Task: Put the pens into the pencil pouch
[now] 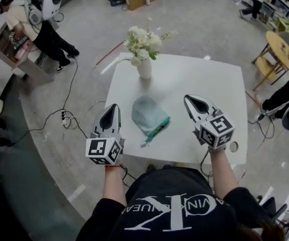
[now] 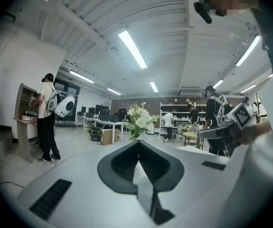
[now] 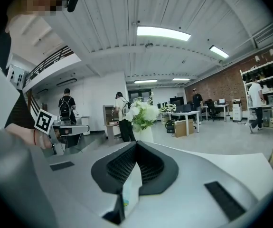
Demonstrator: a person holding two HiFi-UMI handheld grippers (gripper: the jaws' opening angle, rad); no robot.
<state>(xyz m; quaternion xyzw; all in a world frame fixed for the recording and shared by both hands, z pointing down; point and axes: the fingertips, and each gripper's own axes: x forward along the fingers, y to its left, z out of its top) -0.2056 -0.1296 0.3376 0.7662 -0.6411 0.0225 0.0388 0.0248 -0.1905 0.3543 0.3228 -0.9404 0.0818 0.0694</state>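
Observation:
The teal pencil pouch (image 1: 149, 115) lies flat in the middle of the white table (image 1: 204, 84), with its mouth toward me. Something green (image 1: 159, 127) shows at the mouth; I cannot tell whether it is a pen. No loose pens are in sight. My left gripper (image 1: 113, 108) hovers left of the pouch, above the table's near left corner, jaws shut and empty (image 2: 138, 148). My right gripper (image 1: 190, 102) hovers to the right of the pouch, also shut on nothing (image 3: 136, 146). Both point out across the room, roughly level.
A white vase of flowers (image 1: 144, 67) stands behind the pouch. A small ring-shaped object (image 1: 233, 146) sits at the table's near right edge. Cables (image 1: 69, 118) lie on the floor at left. A person (image 1: 38, 29) stands at a cabinet far left, and a round wooden table (image 1: 282, 49) is far right.

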